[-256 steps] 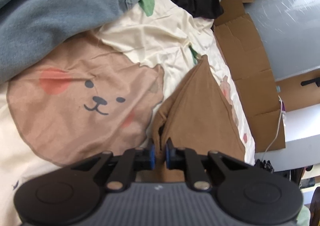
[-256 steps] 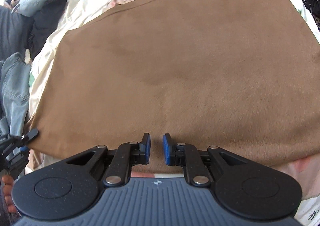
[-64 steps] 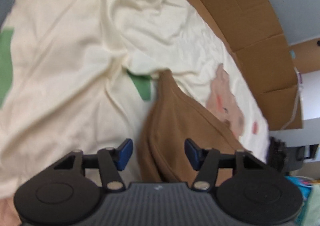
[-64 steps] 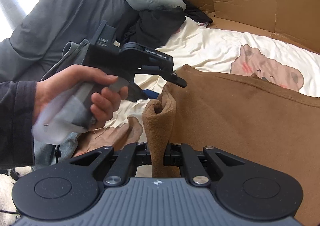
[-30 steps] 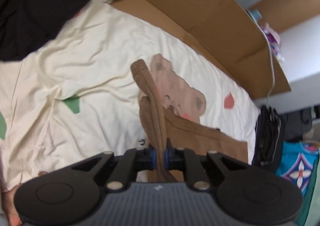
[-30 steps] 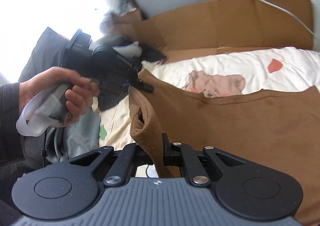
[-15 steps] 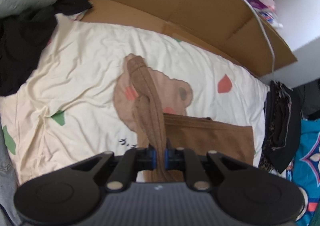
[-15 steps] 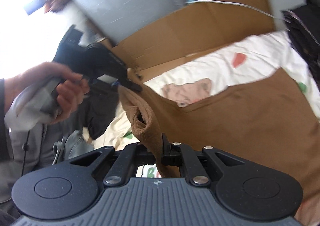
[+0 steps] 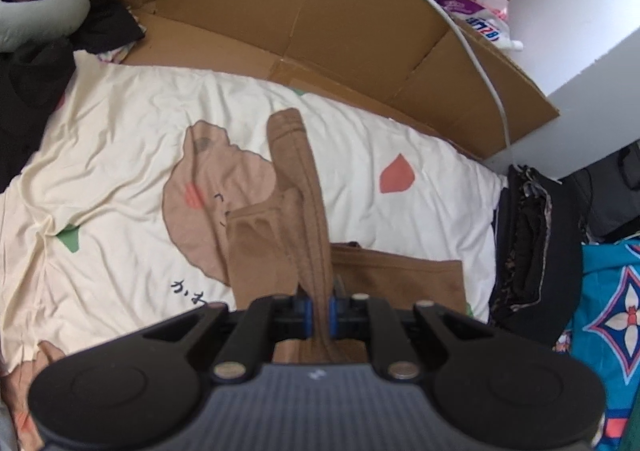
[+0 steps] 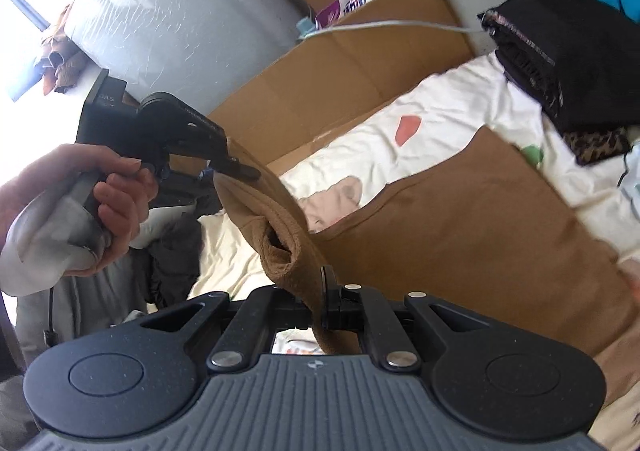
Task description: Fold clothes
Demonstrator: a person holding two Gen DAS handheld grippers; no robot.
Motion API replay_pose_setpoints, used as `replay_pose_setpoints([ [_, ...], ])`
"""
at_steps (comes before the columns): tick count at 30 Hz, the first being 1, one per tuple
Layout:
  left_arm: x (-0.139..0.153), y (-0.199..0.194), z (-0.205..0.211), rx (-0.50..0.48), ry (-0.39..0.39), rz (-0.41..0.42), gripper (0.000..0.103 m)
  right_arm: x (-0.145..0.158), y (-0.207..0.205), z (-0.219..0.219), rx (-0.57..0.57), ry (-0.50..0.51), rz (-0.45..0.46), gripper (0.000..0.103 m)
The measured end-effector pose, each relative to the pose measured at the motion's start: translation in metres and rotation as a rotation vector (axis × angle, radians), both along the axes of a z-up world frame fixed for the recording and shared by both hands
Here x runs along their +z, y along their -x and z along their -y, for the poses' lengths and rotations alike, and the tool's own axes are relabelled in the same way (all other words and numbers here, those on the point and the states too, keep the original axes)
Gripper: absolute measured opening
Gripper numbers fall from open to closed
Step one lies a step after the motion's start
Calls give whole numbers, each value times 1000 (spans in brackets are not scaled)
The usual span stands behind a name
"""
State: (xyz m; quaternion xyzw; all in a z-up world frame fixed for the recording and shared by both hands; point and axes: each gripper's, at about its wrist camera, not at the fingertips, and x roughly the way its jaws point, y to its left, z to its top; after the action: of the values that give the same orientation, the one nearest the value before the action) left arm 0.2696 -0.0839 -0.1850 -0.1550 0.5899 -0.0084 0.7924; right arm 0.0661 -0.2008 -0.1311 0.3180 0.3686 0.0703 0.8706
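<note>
You've got the brown garment (image 10: 460, 219) pinched in both grippers right now. In the left wrist view, your left gripper (image 9: 318, 309) sits bottom centre with its blue pads (image 9: 307, 311) squeezed onto a bunched ridge of the brown fabric that runs up the middle of the frame. In the right wrist view, your right gripper (image 10: 320, 305) is clamped on a rolled edge of the same garment at lower centre, fingers pressed tight with cloth between them.

Your left hand (image 10: 116, 203) shows at the left of that frame, and the edge between the two grippers is lifted off the bed. The rest of the garment lies flat over the cream bear-print bedsheet (image 9: 120, 123), spreading toward the right side of the frame. A cardboard sheet (image 9: 300, 23) lines the far side along the top, and a folded dark pile of clothes (image 10: 560, 63) sits upper right.
</note>
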Motion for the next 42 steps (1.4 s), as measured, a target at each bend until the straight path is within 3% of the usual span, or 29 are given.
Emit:
replay_pose_setpoints([
  [4, -1, 5, 12, 50, -2, 2, 8, -3, -3, 22, -83, -47, -37, 2],
  [8, -17, 4, 15, 168, 35, 18, 8, -6, 0, 27, -115, -55, -25, 2],
  [13, -43, -2, 51, 69, 37, -6, 8, -24, 10, 33, -147, -31, -32, 2],
  [17, -61, -4, 78, 7, 49, -28, 8, -47, 18, 56, -222, -41, -90, 2],
  [23, -82, -1, 108, -8, 53, -39, 8, -69, 20, 90, -298, -68, -127, 2],
  [42, -138, -7, 214, -80, -136, -125, 9, -120, 37, 129, -402, -100, -231, 0],
])
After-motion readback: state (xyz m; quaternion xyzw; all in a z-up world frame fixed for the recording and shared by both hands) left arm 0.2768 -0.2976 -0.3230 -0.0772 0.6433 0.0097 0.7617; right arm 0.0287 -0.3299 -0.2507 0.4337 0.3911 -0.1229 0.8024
